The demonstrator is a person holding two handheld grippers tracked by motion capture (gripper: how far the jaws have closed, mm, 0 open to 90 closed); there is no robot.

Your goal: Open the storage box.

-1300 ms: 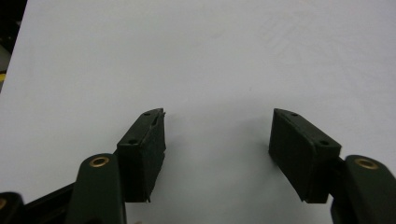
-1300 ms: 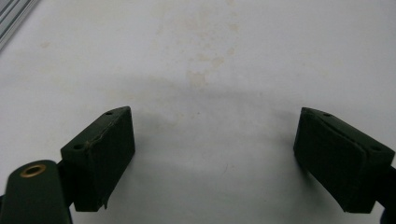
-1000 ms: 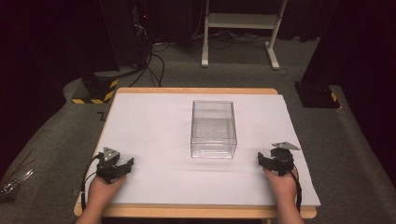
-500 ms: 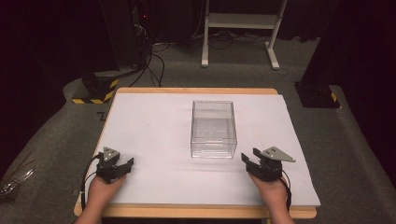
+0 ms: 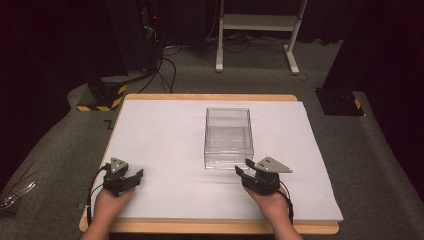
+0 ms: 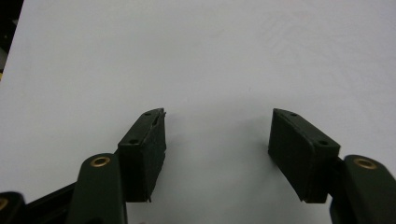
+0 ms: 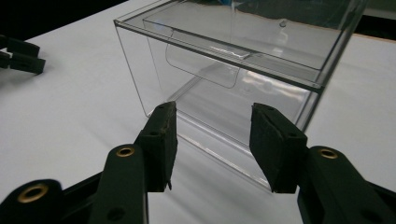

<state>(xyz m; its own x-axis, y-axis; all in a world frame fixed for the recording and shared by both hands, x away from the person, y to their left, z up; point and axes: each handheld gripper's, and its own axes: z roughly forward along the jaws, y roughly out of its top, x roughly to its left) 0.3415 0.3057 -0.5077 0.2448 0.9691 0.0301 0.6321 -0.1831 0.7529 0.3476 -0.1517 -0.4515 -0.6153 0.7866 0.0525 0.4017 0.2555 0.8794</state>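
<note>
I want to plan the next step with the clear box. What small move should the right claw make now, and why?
Probably ease the right claw forward to the clear box. Its jaws have just been closing and now stand partly open with nothing between them, aimed at the box's near wall, short of touching it. The left claw rests open on the white table, far from the box.
</note>
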